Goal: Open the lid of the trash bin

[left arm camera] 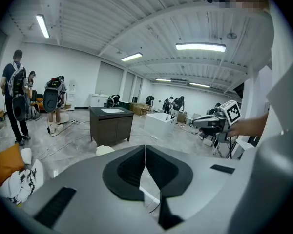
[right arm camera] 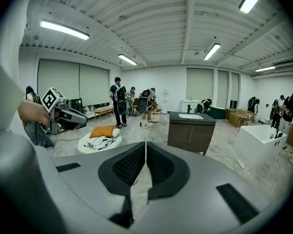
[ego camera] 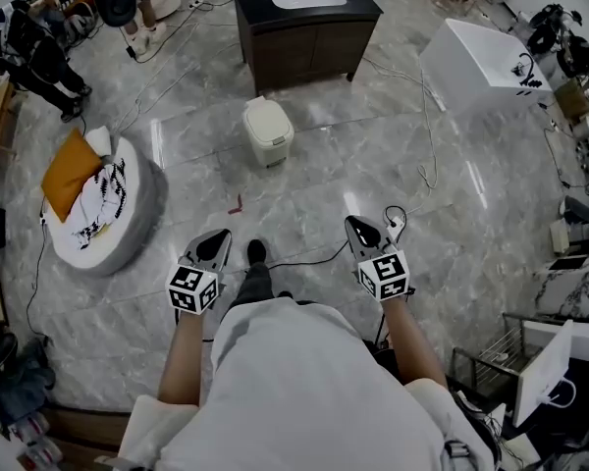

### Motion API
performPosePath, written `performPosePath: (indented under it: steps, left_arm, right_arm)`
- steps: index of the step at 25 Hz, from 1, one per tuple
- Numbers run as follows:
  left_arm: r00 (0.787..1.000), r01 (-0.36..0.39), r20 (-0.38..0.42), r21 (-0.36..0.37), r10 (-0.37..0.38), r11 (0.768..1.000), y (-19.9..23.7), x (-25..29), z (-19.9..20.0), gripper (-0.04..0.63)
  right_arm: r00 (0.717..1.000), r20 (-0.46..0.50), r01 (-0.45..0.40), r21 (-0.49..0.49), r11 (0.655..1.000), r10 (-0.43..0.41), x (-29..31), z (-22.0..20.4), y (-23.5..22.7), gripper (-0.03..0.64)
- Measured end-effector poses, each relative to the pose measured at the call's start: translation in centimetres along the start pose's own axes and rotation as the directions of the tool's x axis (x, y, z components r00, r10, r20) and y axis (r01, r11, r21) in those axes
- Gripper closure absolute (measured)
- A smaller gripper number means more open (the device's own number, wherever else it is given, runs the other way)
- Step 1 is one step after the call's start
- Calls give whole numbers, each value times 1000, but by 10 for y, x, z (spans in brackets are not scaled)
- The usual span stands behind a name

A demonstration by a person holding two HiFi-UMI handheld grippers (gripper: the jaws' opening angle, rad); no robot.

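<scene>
Left gripper (ego camera: pixel 216 237): we hold it low in front of our body, pointing forward. Its fingers (left arm camera: pixel 129 169) are pressed together at the tips and have hold of nothing.
Right gripper (ego camera: pixel 361 230): level with the left one and also pointing forward. Its fingers (right arm camera: pixel 128 167) meet at the tips too, with only floor showing beyond them.
Trash bin (ego camera: pixel 268 130): a small cream bin standing on the floor ahead of us, between us and the dark cabinet (ego camera: pixel 306 27). It is well apart from both grippers, and its lid is down.
Why the grippers sit so: we judge this a carrying posture. Both are kept near the body and closed because nothing within reach needs gripping yet.
Why the bin sits so: it stands free of the cabinet with bare floor around it, so we can come at it from the front.
Step in hand: the approach. The lid is untouched and the task has not really begun.
Next move: we would walk forward and lower one gripper to the lid's near edge. From here we cannot tell which way the lid hinges, so that needs a closer look.
Risk: a black cable (ego camera: pixel 314 259) lies on the floor by our shoe (ego camera: pixel 256 252) and could catch a foot. We also suspect a bin this light may slide when pushed.
Aside: a round cushion (ego camera: pixel 128 219) with an orange pillow (ego camera: pixel 69 170) lies to our left, clear of our path.
</scene>
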State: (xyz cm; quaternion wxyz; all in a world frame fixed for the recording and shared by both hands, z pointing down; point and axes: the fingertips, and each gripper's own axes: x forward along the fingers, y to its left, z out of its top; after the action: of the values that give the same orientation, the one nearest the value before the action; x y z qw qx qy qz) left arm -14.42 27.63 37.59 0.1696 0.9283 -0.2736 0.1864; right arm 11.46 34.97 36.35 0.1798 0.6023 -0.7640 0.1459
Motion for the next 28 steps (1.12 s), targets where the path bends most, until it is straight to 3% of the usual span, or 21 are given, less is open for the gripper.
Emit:
performPosePath:
  steps: [28]
  left_arm:
    - [989,136,-54,15,-135,991,157,113,72,577]
  right_arm:
    - [994,-68,87,31,996,-85,163,66,-34,584]
